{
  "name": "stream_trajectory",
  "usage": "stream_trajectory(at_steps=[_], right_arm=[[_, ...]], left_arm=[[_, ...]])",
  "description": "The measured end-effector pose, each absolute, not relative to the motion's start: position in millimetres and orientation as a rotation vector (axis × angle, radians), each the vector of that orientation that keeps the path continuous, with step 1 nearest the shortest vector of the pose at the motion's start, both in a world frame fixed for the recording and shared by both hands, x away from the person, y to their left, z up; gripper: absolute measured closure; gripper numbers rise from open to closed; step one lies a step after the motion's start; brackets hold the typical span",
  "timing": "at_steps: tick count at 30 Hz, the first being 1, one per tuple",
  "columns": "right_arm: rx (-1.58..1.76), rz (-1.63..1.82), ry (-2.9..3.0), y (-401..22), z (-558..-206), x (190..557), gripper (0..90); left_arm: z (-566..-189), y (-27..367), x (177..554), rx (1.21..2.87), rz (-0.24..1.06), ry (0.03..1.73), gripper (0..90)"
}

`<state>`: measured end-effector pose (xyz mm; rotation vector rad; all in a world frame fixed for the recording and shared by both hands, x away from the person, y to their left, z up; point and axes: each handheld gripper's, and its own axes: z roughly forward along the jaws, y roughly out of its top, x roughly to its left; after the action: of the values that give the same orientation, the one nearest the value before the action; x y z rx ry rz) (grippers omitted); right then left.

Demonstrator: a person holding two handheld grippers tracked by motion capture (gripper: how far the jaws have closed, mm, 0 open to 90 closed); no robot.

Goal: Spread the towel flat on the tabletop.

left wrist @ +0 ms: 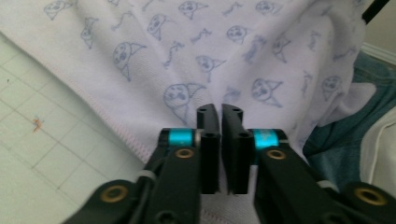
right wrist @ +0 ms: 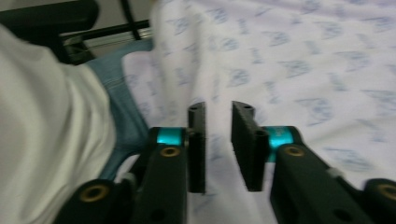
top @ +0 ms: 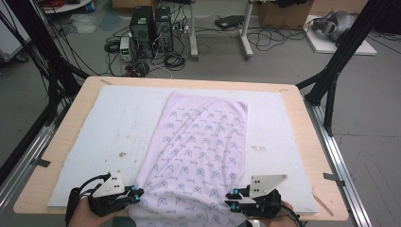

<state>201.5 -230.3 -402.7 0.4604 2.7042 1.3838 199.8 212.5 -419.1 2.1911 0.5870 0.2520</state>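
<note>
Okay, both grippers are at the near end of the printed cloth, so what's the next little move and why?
Probably draw both grippers back off the cloth. The left gripper shows a thin gap between its jaws and the right gripper a wider one, with no fabric pinched in either. The cloth lies spread along the white mat, its near end over the table edge, so it looks released.

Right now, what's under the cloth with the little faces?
The cloth lies on a white mat on the wooden table. Anything else beneath it is covered.
</note>
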Motion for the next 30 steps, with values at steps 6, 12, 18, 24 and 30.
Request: stream_trajectory(at_steps=[6, 12, 18, 24, 30], right_arm=[[0.529, 1.291, 2.690, -223, -416, 236, 64.7], [0.493, 1.270, 2.753, -201, -430, 255, 59.7], [0.423, 1.195, 2.827, -183, -440, 258, 64.0], [0.421, 1.194, 2.849, -181, -441, 255, 69.3], [0.474, 1.226, 2.803, -190, -434, 259, 66.4]], left_arm=[[-421, 210, 239, 2.168, 0.338, 0.650, 62.7], [-437, 203, 275, 2.205, 0.310, 0.720, 62.6], [-442, 203, 273, 2.212, 0.347, 0.715, 87.5], [-440, 206, 268, 2.221, 0.355, 0.708, 88.5], [-436, 214, 268, 2.173, 0.337, 0.710, 87.3]])
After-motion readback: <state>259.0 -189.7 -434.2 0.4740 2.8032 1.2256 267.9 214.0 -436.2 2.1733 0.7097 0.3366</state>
